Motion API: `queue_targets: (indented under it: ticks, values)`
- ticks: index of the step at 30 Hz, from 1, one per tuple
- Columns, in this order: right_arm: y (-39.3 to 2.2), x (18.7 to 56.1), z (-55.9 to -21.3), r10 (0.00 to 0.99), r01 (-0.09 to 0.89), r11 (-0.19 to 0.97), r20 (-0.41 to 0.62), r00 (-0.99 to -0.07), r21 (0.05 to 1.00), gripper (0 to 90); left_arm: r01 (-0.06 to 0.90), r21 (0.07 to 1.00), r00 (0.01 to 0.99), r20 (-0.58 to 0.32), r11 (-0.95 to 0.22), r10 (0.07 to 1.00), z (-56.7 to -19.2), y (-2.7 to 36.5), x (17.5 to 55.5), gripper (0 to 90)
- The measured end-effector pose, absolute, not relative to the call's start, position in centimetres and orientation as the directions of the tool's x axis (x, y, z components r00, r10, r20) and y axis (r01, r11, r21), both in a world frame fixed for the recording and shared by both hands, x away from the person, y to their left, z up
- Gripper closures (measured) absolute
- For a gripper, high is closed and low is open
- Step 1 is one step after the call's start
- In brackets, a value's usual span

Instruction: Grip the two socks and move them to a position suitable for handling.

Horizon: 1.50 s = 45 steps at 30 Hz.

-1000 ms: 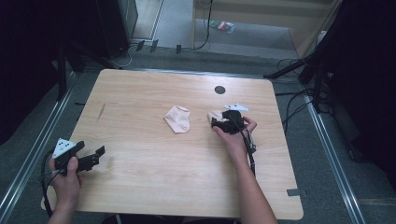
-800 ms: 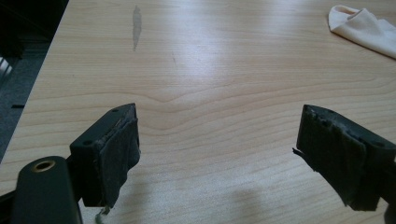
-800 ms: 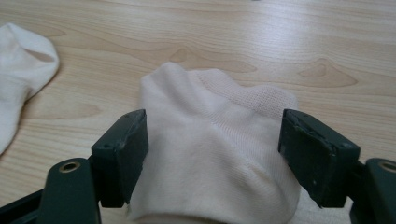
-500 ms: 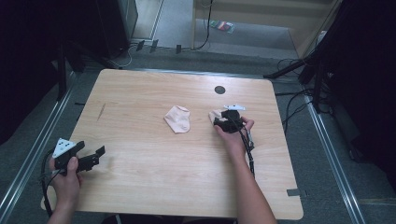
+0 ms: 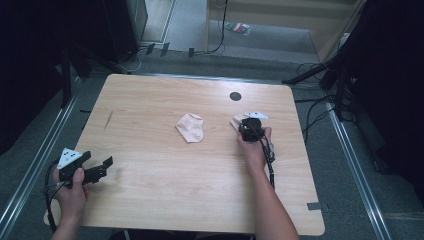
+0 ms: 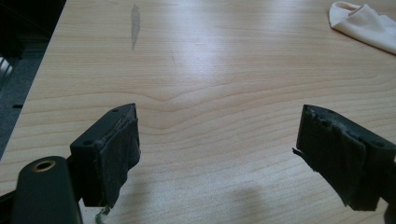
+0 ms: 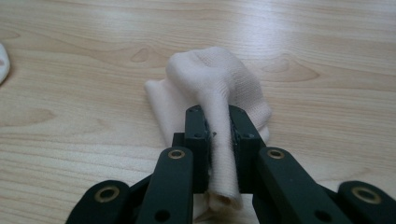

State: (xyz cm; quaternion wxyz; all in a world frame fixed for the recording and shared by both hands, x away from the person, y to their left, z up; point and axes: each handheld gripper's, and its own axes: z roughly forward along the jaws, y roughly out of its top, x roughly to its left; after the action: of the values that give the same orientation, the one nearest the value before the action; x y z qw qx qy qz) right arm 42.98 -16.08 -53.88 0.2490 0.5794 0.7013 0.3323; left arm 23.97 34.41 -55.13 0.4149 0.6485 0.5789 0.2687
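R gripper pinching a sock on the desk, L gripper idle.

Going L to R: our left gripper (image 5: 102, 167) hovers at the near-left desk (image 5: 150, 210) edge w/ jaws wide, nothing between them; its own view shows bare wood and, far right, the other sock (image 6: 362, 23). That second sock (image 5: 190, 127) lies flat mid-desk, apart from both grippers. At right, our right gripper (image 7: 218, 135) has just been closing its jaws, and a raised fold of the pale sock (image 7: 219, 84) is now squeezed between the pads; in the high view it sits right of centre, under the right hand (image 5: 255, 145). We judge it light, soft, floppy knit, not fragile or slippery; it'll drape when lifted, so we'd grip a bunched fold near the middle or the cuff.
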Motion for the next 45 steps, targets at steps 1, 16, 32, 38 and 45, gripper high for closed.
queue_targets:
  ticks: [1,16,32,38,45]
  values:
    - [-16.3,42.9,-53.5,0.978,0.641,0.093,0.050,-0.201,0.762,81.4,0.527,0.850,0.183,-0.134,0.018,0.974,-55.1,34.4,24.0,13.9]
    - [-16.5,37.5,-47.2,0.952,0.563,0.050,0.132,-0.278,0.825,81.4,0.529,0.849,0.183,-0.129,0.013,0.975,-55.1,34.4,24.0,14.0]
    - [-14.6,31.1,-45.1,0.901,0.536,0.040,0.202,-0.384,0.843,81.4,0.528,0.849,0.181,-0.129,0.014,0.975,-55.1,34.3,24.0,14.0]
    - [-13.2,28.8,-45.3,0.872,0.546,0.053,0.227,-0.433,0.836,81.4,0.528,0.849,0.182,-0.129,0.014,0.975,-55.1,34.4,24.0,14.0]
    - [-11.0,26.3,-45.9,0.842,0.550,0.073,0.245,-0.481,0.832,81.4,0.527,0.850,0.182,-0.129,0.014,0.975,-55.1,34.3,24.0,14.0]
